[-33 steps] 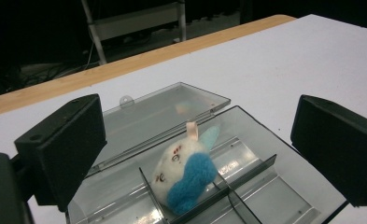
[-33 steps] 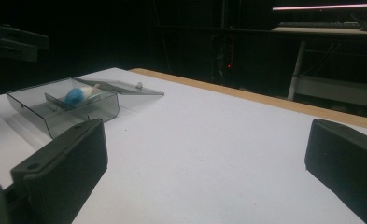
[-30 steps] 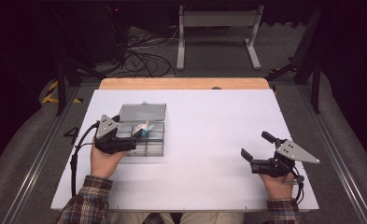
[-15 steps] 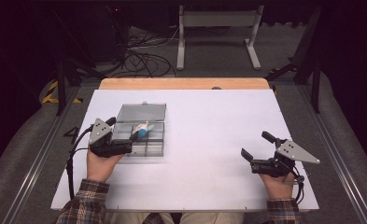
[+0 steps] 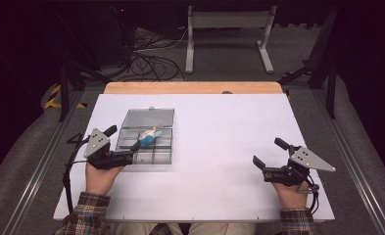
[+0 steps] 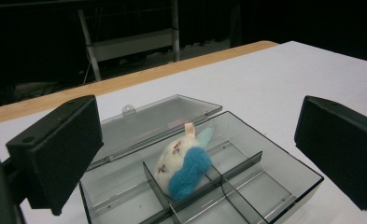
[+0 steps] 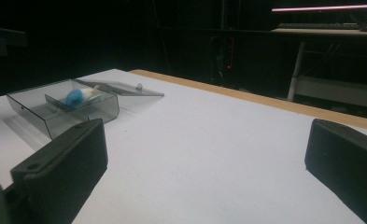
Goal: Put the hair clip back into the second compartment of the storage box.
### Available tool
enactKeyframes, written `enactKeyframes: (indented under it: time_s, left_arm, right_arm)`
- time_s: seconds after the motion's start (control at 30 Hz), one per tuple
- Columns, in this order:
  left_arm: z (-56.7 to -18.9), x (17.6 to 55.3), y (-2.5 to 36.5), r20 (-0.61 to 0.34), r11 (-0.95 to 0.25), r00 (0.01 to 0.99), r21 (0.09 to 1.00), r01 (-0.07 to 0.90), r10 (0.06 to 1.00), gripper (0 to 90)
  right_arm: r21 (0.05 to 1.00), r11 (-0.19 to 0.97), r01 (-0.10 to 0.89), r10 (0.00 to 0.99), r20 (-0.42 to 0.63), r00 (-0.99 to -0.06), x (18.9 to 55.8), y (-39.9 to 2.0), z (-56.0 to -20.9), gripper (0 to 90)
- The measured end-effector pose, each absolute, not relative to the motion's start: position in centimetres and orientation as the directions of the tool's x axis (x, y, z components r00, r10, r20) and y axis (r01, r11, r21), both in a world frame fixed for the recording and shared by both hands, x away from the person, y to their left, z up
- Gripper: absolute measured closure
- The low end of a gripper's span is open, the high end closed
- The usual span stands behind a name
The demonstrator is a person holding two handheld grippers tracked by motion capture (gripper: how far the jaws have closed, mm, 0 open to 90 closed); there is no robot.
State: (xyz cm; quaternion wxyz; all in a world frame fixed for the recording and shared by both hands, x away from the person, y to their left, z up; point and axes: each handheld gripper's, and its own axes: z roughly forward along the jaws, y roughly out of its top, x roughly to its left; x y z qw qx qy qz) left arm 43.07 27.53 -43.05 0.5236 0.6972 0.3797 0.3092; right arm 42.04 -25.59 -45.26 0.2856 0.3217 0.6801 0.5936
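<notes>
A clear grey compartment box [image 5: 156, 155] lies on the left of the white table, its lid [image 5: 148, 118] folded open behind it. A small white and blue plush toy [image 5: 150, 137] lies in a middle compartment, resting over a divider [image 6: 183, 163]. My left gripper [image 5: 123, 138] is open at the box's near-left corner, with nothing between its fingers [image 6: 59, 149]. Along its jaws I see the box [image 6: 284, 170] and the toy. My right gripper [image 5: 269, 152] is open over bare table at the right, far from the box [image 7: 62, 109].
The white table top [image 5: 219, 132] has a wooden strip [image 5: 192, 87] along its far edge. Beyond it are cables [image 5: 148, 61] and a metal stand [image 5: 229, 29] on the floor. Bare table lies between the box and my right gripper.
My left gripper has drawn back from over the box, toward the person and a little left. The toy stays in the box. The right gripper has not moved.
</notes>
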Motion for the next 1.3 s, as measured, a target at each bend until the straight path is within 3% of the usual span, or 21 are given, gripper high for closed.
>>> enactKeyframes:
  time_s: [1.3]
  left_arm:
    - [-44.7, 40.1, 31.0, 0.014, -0.114, 0.537, 0.982, 0.153, 0.843, 0.6]
  right_arm:
    - [0.992, 0.083, 0.097, 0.779, -0.004, -0.627, 42.0, -25.7, -45.3, 0.0]
